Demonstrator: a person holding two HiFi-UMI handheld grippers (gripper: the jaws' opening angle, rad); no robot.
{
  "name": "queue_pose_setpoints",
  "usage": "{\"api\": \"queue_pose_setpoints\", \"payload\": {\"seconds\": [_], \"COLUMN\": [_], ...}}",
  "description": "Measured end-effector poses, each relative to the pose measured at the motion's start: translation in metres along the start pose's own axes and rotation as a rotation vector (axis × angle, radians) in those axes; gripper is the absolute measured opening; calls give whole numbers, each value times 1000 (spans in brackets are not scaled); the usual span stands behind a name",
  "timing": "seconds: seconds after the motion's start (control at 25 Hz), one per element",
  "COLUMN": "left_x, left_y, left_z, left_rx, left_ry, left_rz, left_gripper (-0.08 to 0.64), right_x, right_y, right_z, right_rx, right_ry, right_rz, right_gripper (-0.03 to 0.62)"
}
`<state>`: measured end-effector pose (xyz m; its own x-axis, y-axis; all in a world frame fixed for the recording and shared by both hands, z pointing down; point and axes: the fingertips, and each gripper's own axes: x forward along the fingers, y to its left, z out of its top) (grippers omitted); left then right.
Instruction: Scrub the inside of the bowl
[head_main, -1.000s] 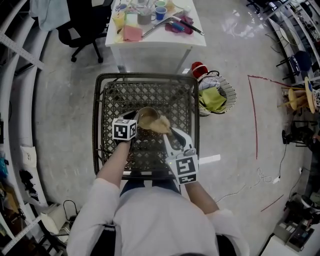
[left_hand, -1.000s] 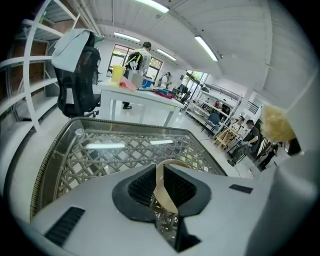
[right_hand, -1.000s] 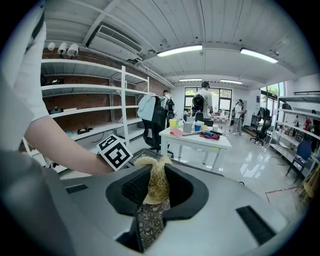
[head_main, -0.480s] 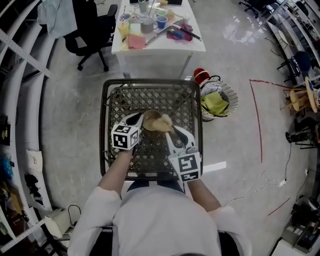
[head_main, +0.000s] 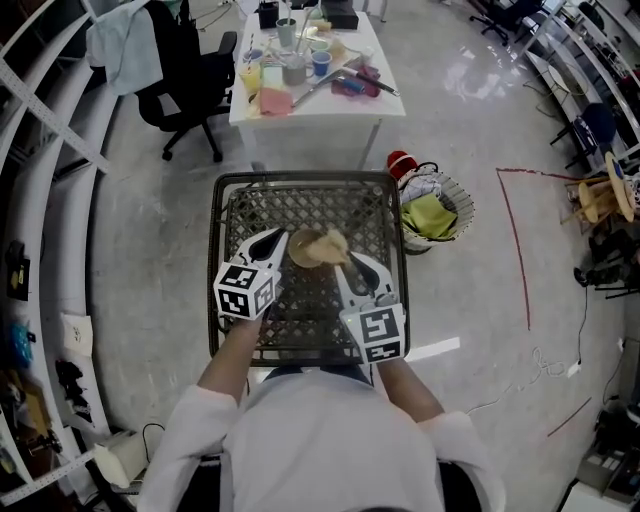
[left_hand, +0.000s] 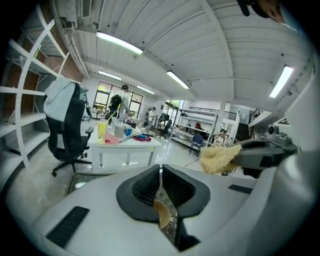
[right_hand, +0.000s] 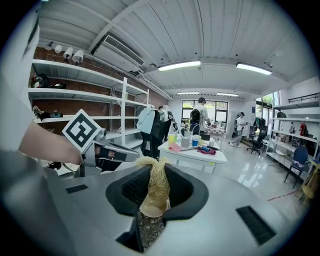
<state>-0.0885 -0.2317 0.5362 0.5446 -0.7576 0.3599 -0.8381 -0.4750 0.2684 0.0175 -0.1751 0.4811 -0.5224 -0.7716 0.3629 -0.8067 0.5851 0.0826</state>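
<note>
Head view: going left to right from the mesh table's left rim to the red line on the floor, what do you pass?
Mesh table's left rim → left tool → bowl → right tool → wicker basket → red floor line.

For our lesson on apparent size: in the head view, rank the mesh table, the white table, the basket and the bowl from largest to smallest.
1. mesh table
2. white table, though it stands farther off, so its true size is unsure
3. basket
4. bowl
</note>
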Motion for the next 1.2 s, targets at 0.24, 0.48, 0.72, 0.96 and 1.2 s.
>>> {"api": "queue_pose_setpoints", "payload": {"seconds": [0.24, 0.48, 0.72, 0.96, 1.2], "left_x": [-21, -35, -51, -61, -67], "left_y": [-12, -21, -37, -38, -36], "left_z": [19, 33, 49, 54, 56], "left_rx": [25, 52, 121, 123, 112], "left_ry": [-47, -62, -106, -118, -131], "left_rz": [-17, -25, -32, -16, -8], "left_gripper": [41, 41, 41, 41, 41], "right_x": [-5, -4, -6, -5, 3], "right_y": [0, -4, -8, -10, -9], "right_z": [14, 22, 27, 31, 28], "right_rx": [-9, -28, -25, -26, -17], "right_ry": [-39, -58, -76, -81, -72], "right_rz": [-23, -48, -63, -67, -56], "right_gripper": [91, 91, 91, 91, 91]}}
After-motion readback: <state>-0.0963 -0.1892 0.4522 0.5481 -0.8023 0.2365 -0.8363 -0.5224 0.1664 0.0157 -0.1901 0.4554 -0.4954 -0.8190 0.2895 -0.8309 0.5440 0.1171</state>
